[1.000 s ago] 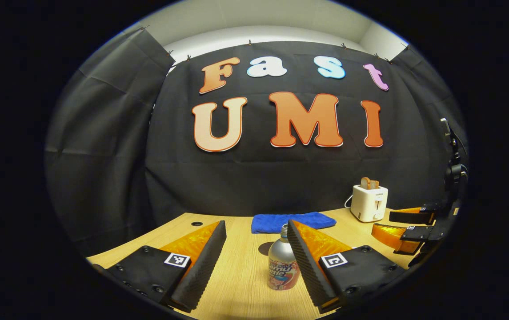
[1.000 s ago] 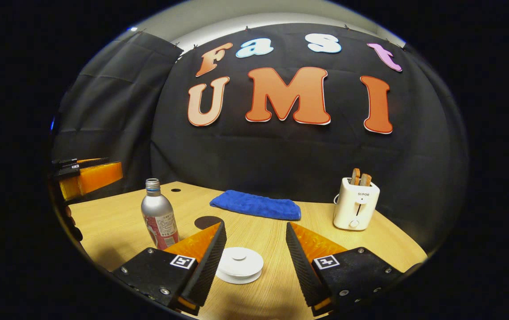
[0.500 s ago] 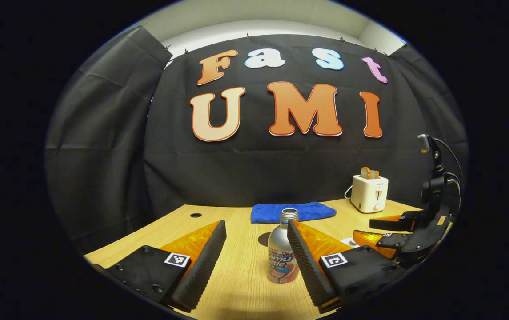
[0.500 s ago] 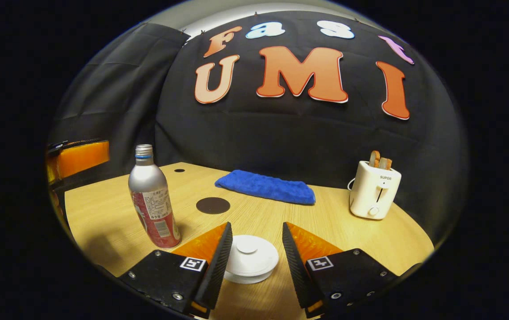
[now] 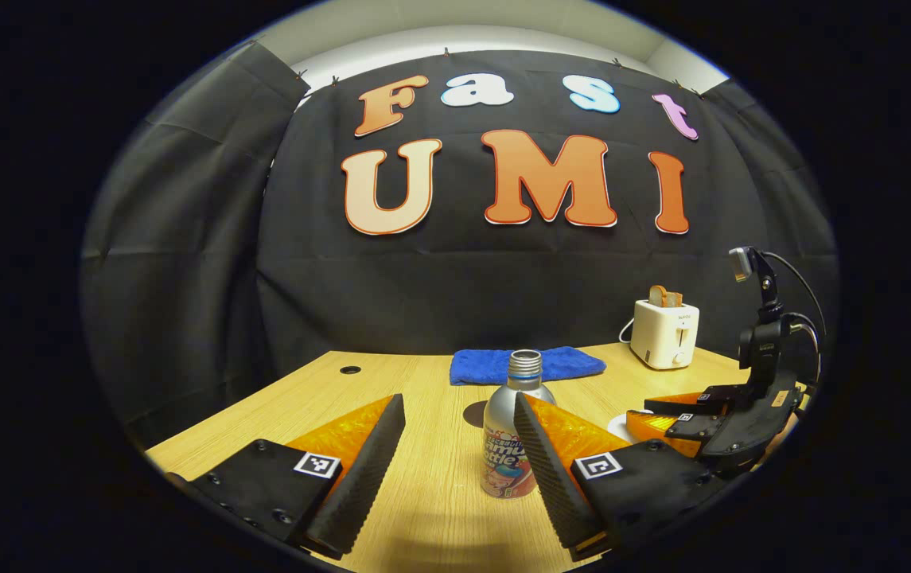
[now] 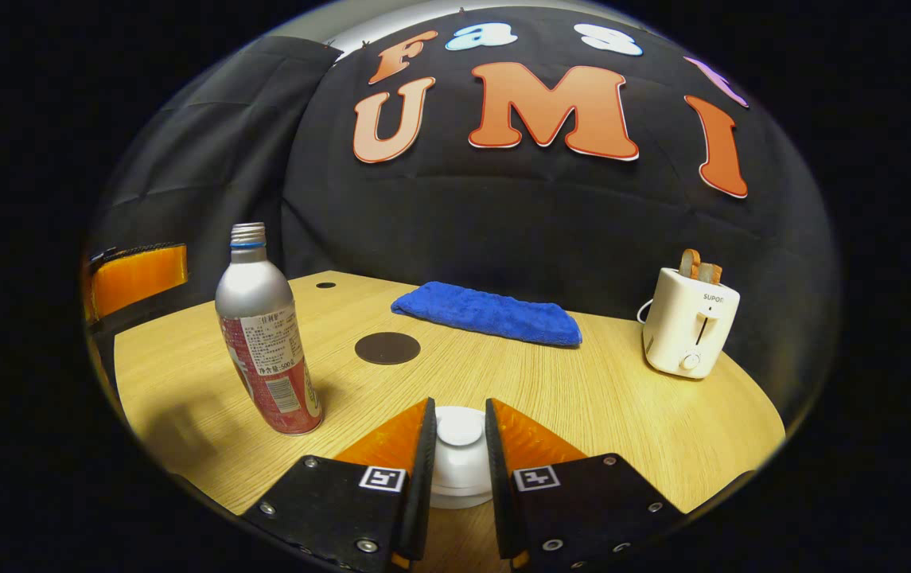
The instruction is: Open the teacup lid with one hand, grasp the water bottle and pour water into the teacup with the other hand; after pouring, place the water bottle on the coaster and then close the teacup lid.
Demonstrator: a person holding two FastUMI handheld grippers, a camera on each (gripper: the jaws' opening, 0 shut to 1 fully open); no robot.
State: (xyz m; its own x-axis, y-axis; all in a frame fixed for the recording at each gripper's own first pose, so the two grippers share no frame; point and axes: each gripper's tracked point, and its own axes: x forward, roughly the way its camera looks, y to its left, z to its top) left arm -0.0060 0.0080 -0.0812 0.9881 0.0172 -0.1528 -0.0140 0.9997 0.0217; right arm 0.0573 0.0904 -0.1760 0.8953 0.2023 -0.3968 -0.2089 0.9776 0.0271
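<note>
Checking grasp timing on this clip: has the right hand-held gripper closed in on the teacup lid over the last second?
Yes. The right hand-held gripper has moved forward and narrowed around the white teacup lid; against the fixed lid, its fingers now sit at the knob's sides.

My two views are evenly lit from overhead and sharp at centre. The water bottle point(image 6: 266, 334) throws a soft shadow leftward onto the table point(image 6: 598, 398), with a mild sheen on its shoulder. Around it, fisheye bending curves the table's edge and darkens the rim.
</note>
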